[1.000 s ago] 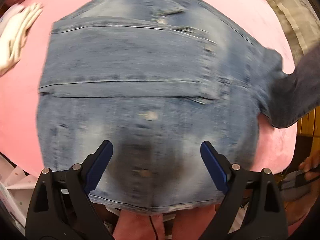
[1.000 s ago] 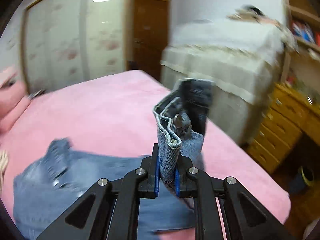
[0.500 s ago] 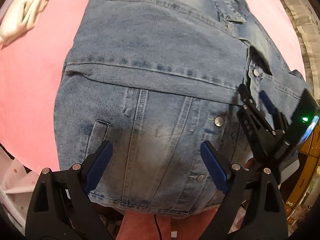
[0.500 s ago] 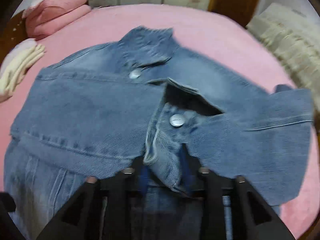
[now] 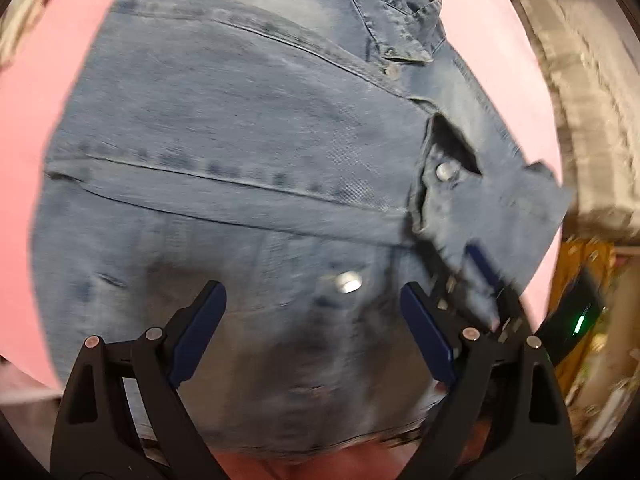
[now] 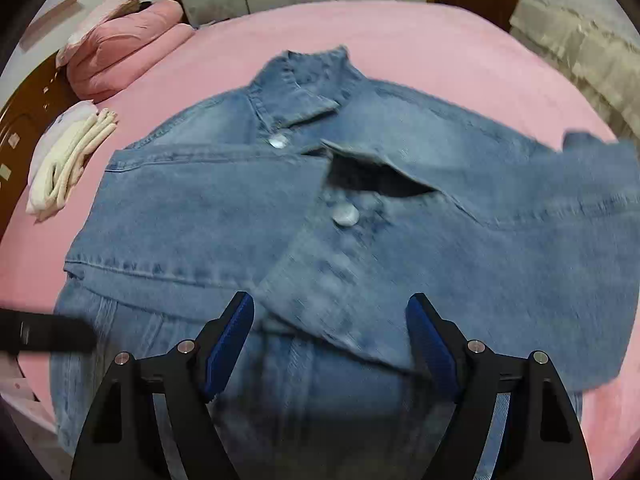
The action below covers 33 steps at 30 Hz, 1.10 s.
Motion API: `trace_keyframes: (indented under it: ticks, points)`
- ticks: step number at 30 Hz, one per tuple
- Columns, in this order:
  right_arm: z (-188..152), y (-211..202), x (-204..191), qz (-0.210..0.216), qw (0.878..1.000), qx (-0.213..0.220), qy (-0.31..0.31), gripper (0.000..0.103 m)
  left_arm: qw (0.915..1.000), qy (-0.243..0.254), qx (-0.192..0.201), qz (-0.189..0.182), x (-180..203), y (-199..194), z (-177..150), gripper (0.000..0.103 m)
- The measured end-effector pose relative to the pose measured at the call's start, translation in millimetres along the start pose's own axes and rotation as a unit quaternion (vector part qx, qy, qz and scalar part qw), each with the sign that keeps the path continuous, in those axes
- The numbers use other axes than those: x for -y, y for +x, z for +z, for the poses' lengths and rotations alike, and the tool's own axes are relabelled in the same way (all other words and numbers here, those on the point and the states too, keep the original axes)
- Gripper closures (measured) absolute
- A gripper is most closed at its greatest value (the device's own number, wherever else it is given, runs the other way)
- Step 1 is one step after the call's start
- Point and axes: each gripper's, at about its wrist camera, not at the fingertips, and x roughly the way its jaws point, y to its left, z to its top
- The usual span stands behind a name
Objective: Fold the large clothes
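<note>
A blue denim jacket [image 5: 240, 140] [image 6: 192, 220] lies front up on the pink bed [image 6: 400, 40], collar at the far end. Its right sleeve is folded across the chest, and the cuff [image 6: 340, 280] lies flat by a metal button [image 6: 346, 214]. My right gripper [image 6: 331, 298] hovers just over that cuff; its jaws are opening and the pads are off the cloth. It shows blurred in the left wrist view [image 5: 480, 280]. My left gripper [image 5: 310, 286] hangs wide over the jacket's lower front, its jaws closing slightly with nothing gripped. It shows as a black bar in the right wrist view [image 6: 44, 334].
Folded pink bedding [image 6: 124, 56] and a folded cream garment [image 6: 68, 160] lie at the bed's far left by a dark wooden headboard [image 6: 24, 112]. Beige covered furniture [image 6: 580, 40] stands to the right. Wooden drawers [image 5: 580, 264] are beyond the bed's right edge.
My right gripper came down with the sleeve cuff, laid it across the jacket's front and let go as it opened. The left gripper sank nearer the jacket and shifted sideways.
</note>
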Motion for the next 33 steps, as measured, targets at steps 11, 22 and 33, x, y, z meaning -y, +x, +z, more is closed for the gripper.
trace_keyframes:
  ticks: [11, 22, 33]
  points:
    - [-51.8, -32.9, 117.6, 0.065, 0.979, -0.045, 0.19, 0.022, 0.9987, -0.007, 0.012, -0.049, 75.4, 62.8, 1.2, 0.047]
    - [-76.8, -58.2, 196.3, 0.042, 0.984, -0.06, 0.165, 0.02, 0.999, -0.023, 0.034, 0.018, 116.9, 104.2, 2.5, 0.058]
    - [-105.8, -51.6, 242.5, 0.005, 0.989, -0.082, 0.119, 0.02, 0.9906, 0.013, 0.133, 0.028, 189.5, 104.6, 2.1, 0.088]
